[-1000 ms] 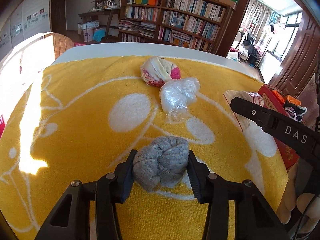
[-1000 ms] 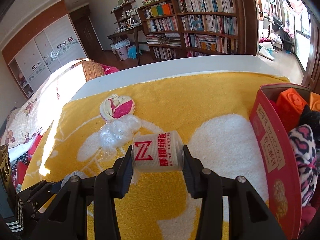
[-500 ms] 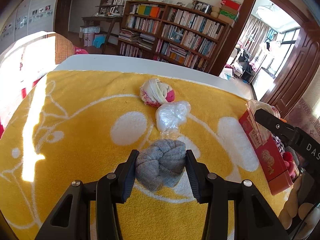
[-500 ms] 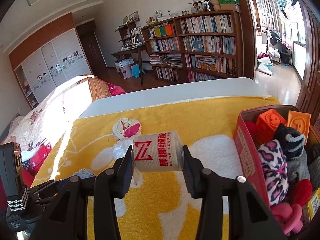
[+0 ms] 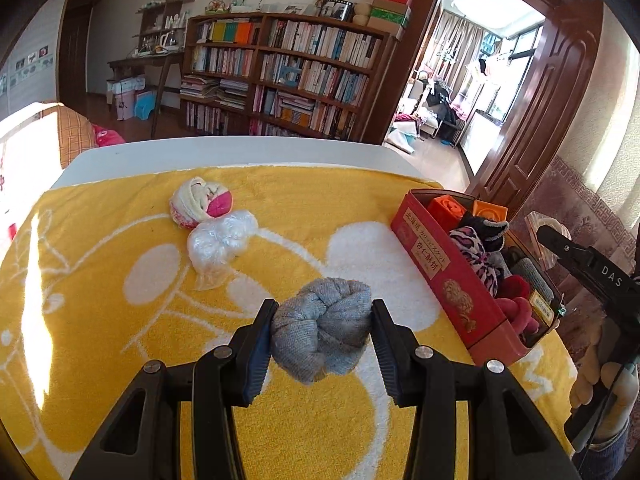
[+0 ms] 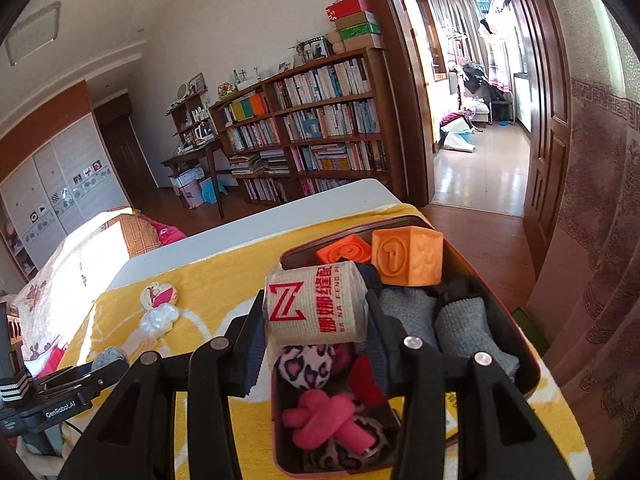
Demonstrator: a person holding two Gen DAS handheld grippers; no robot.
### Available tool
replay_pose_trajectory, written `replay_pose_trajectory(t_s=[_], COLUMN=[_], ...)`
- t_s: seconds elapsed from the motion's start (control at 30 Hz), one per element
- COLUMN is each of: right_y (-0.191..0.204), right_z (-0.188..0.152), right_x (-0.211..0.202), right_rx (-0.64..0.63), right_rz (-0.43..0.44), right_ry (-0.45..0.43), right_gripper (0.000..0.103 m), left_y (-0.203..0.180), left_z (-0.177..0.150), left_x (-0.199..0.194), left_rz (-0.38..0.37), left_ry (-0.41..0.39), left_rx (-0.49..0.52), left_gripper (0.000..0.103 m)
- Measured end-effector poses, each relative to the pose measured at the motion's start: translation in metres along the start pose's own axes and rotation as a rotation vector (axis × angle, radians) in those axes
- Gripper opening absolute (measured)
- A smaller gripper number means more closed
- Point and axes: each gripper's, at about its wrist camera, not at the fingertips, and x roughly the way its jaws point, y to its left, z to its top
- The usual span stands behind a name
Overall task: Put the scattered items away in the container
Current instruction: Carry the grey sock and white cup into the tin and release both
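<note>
**Two loads headed for the red box**

The right gripper clamps a white thread spool over the red box, which sits at the worktop's right edge on the yellow towel. Lower the spool into a gap between the orange blocks and grey socks before its fingers part. The left gripper grips a grey sock ball above the towel's middle; it should wait its turn. The box's near end is cut off, and its free space is hard to judge.
</note>
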Motion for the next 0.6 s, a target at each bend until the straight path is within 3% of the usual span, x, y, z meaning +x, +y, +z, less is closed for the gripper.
replay_pose_trajectory(t_s=[0.3, 0.43, 0.5, 0.6], right_y=[-0.045, -0.067, -0.08, -0.092], right_z=[-0.005, -0.012, -0.009, -0.006], right_x=[0.015, 0.02, 0.01, -0.007], right_rx=[0.016, 0.113, 0.151, 0.178], right_rz=[-0.04, 0.031, 0.032, -0.042], right_ry=[0.02, 0.042, -0.007, -0.097], right_gripper=[0.048, 0.052, 0.059, 0.068], left_y=[-0.074, -0.1, -0.113, -0.134], left_z=[0.017, 0.024, 0.026, 0.029], left_x=[0.01, 0.02, 0.027, 0.039], left_rz=[-0.085, -0.124, -0.139, -0.162], left_ry=[0.01, 0.021, 0.029, 0.044], left_rx=[0.105, 0.13, 0.143, 0.166], left_gripper=[0.048, 0.048, 0.048, 0.048])
